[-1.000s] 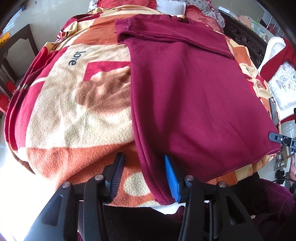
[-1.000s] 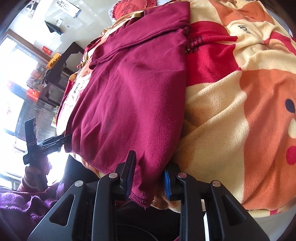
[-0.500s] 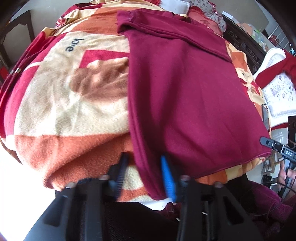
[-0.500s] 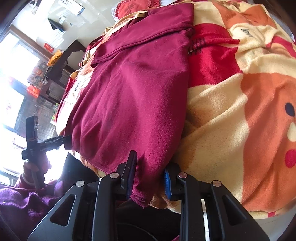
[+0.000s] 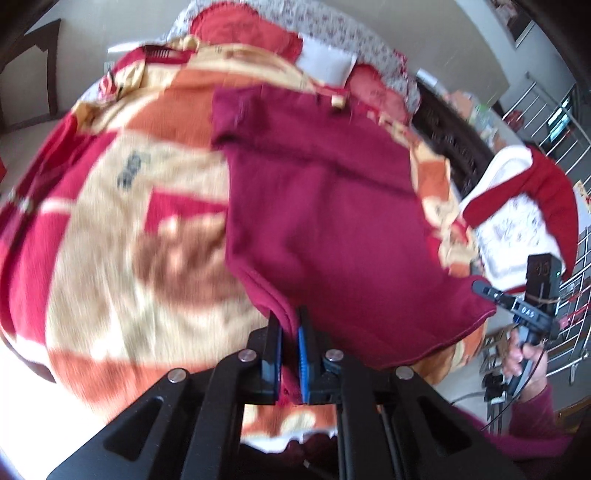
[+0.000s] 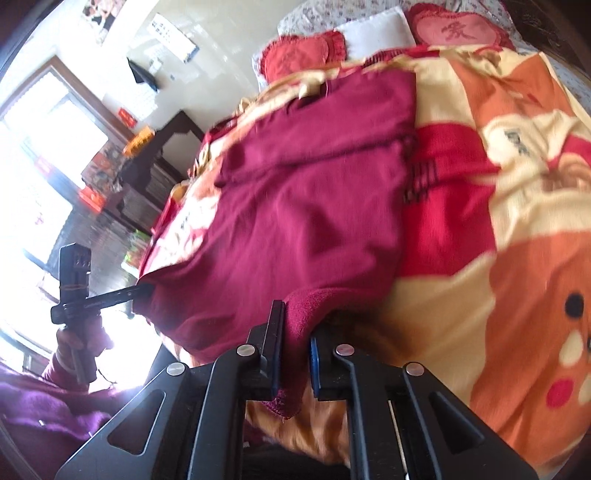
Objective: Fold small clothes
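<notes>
A maroon garment (image 5: 332,229) lies spread on an orange, cream and red blanket (image 5: 110,240), its far end folded over. My left gripper (image 5: 290,325) is shut on the garment's near left corner, which is lifted off the blanket. My right gripper (image 6: 295,317) is shut on the near right corner of the same maroon garment (image 6: 295,199), also raised. Each wrist view shows the other gripper clamped at the opposite corner, held by a hand (image 5: 524,354) in a purple sleeve (image 6: 44,402).
Red heart-shaped cushions (image 6: 299,55) and a white pillow (image 6: 373,29) lie at the head of the bed. A dark carved bed frame (image 5: 450,129) runs along one side, with a red and white cloth (image 5: 517,206) beyond it. A dark cabinet (image 6: 162,155) stands by the bright window.
Both grippers closed onto the garment's near corners and rose, lifting the hem off the blanket. The left jaws, wide a second ago, now pinch the cloth.
</notes>
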Demonstrator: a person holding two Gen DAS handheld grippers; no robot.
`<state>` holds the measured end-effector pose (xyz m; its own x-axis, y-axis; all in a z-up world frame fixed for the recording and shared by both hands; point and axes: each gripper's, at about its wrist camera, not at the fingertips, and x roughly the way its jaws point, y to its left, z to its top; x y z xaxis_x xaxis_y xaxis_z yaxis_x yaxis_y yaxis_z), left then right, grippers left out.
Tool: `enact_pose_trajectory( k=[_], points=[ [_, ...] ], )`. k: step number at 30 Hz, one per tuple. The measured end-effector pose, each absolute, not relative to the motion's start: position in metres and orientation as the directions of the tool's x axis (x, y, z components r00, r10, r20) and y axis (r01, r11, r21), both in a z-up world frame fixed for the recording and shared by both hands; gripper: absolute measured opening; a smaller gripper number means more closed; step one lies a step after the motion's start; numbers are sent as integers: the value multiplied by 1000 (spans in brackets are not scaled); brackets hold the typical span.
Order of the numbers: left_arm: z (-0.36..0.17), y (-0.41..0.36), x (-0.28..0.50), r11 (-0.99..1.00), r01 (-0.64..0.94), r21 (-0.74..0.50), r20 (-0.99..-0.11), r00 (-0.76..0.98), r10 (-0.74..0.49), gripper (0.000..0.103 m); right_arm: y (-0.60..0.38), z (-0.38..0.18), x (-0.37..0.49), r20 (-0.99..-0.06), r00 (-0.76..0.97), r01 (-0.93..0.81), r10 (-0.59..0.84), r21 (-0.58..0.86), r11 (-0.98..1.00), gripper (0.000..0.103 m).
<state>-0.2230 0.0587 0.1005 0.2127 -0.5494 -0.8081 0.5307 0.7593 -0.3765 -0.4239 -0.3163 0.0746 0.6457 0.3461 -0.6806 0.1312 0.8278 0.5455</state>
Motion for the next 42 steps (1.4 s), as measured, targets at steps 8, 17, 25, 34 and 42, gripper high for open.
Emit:
enact_pose_trajectory(
  k=[8,17,25,34,42],
  points=[
    [123,26,-164,770,525,-362,-766,304,-567,7,-346,103,-372,-634,725,138,267,515,846,0],
    [132,-15,-99,797,508,-327,-752,371,-545,7,-380,121,-309,-624,763,187,170,464,866,0],
    [127,-55,-41,818,500,-286,-752,412,-515,7,-420,115,-254,-631,766,257,125,479,839,0],
    [102,-83,24,848,437,-300,-778,402,-483,7,-449,95,-186,-664,740,304,108,473,827,0],
    [80,-93,60,837,404,-369,-796,326,-509,29,-472,72,-151,-671,729,346,137,533,772,1]
  ],
)
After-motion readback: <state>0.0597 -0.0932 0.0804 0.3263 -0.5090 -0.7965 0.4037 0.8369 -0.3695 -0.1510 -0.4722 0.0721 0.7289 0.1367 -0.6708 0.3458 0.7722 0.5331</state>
